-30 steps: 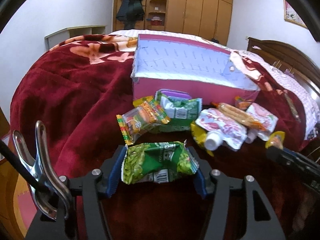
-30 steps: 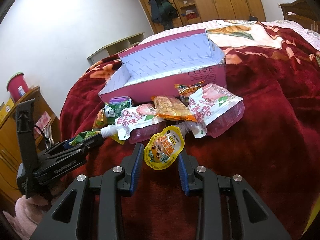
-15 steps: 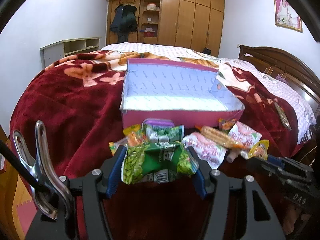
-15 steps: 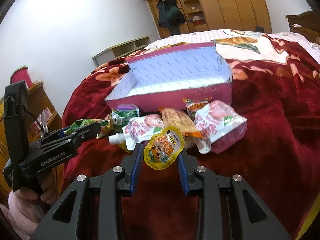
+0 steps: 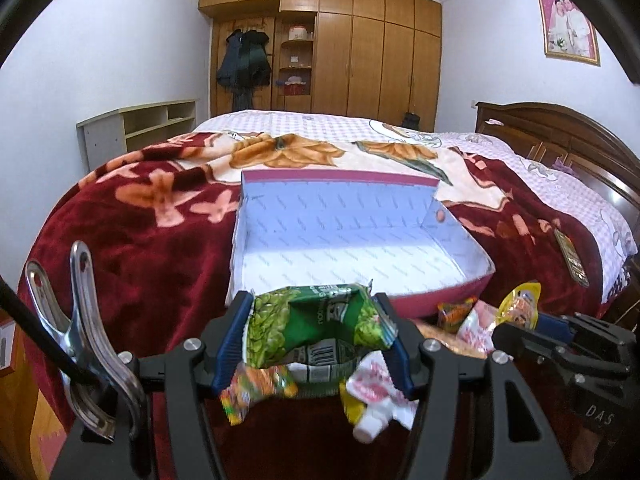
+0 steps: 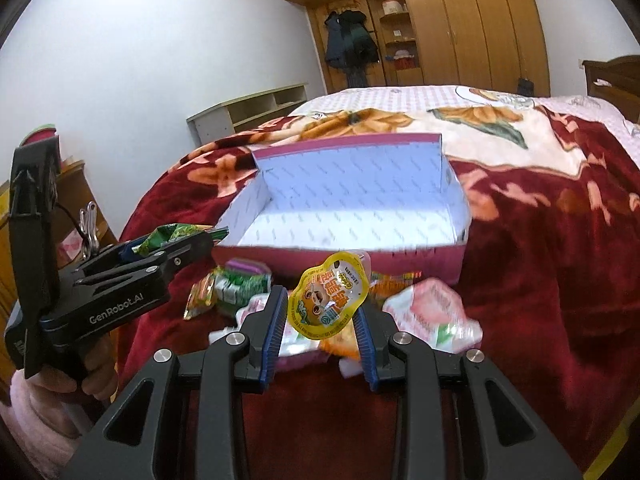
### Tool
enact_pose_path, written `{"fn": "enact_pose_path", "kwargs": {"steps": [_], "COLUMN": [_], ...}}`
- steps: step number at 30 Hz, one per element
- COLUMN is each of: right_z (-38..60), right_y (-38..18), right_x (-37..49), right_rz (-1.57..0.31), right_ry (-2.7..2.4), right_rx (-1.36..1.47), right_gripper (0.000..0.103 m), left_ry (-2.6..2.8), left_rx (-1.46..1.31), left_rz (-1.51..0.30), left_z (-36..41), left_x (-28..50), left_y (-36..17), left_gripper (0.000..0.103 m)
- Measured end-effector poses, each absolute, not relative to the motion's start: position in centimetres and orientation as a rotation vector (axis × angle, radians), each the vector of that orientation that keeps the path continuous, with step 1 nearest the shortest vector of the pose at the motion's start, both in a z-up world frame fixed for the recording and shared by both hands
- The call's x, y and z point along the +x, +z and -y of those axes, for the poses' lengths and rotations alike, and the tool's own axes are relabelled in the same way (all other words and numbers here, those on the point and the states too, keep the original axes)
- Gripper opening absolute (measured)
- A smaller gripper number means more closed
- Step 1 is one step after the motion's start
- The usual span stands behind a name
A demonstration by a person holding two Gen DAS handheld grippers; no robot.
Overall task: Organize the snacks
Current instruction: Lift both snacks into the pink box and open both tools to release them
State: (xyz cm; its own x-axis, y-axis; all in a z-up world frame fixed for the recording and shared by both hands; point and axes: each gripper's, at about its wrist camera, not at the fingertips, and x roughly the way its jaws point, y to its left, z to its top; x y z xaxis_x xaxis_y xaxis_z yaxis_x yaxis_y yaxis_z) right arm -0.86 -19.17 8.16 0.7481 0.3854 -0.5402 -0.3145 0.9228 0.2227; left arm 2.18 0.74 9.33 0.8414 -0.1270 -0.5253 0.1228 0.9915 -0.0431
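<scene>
Left wrist view: the left gripper [image 5: 318,334], pinching the green packet [image 5: 316,328], is rising toward the box [image 5: 440,292]. The right gripper [image 6: 322,322], clamping the yellow pouch [image 6: 326,300], is lifting too, so both seem ready for dropping in.

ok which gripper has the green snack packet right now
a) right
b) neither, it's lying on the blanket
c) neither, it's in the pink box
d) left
d: the green snack packet is clamped between the blue pads of the left gripper, while the right gripper holds a yellow jelly cup.
</scene>
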Motion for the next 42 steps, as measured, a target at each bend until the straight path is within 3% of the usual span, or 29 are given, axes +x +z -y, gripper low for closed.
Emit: {"fn": "enact_pose_path", "kwargs": {"steps": [27, 42], "right_z": [20.0, 19.2], "right_y": [6.5, 4.6], "right_x": [12.0, 14.2], "right_rz": [-0.654, -0.717], "right_ry": [0.329, 0.328], "right_rx": [0.139, 0.108], "right_gripper": [0.034, 0.034], "left_ry": [-0.077, -0.075], "left_rx": [0.047, 0.068], "left_rz": [-0.647, -0.735], "left_z": [2.1, 2.9], "left_x": [14.6, 17.4], "left_y": [7.0, 4.1], "left_gripper": [0.064, 0.066]}}
